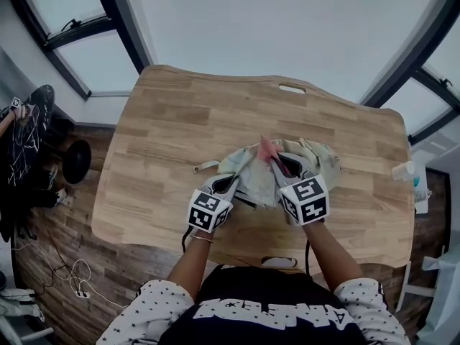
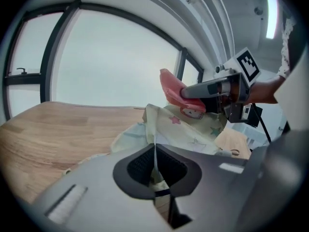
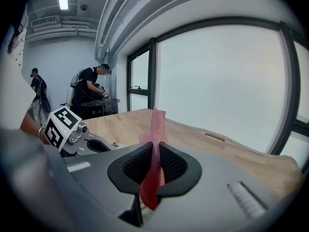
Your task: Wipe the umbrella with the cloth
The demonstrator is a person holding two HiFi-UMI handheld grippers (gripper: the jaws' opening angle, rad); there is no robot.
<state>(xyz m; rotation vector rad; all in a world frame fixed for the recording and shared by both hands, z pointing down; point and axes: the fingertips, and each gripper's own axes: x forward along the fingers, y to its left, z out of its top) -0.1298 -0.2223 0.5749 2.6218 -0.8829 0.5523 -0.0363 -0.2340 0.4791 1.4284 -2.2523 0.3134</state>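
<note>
Fingers [image 3: 176,166] are pinching — right gripper [image 3: 155,164] the pink cloth [image 3: 157,124], left gripper [image 2: 155,164] the umbrella [image 2: 186,129] canopy (pale, crumpled) — wiping seemingly yet to start.

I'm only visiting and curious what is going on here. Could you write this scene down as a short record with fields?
setting: wooden table beside large windows
worker: a person holding a gripper in each hand
left gripper: closed on a fold of the umbrella
umbrella: pale fabric with stars, lying crumpled on the table
right gripper: closed on a pink cloth, whose end sticks up past the jaws
cloth position: held over the umbrella; whether it touches is unclear
background: other people at a bench, seen in the right gripper view
</note>
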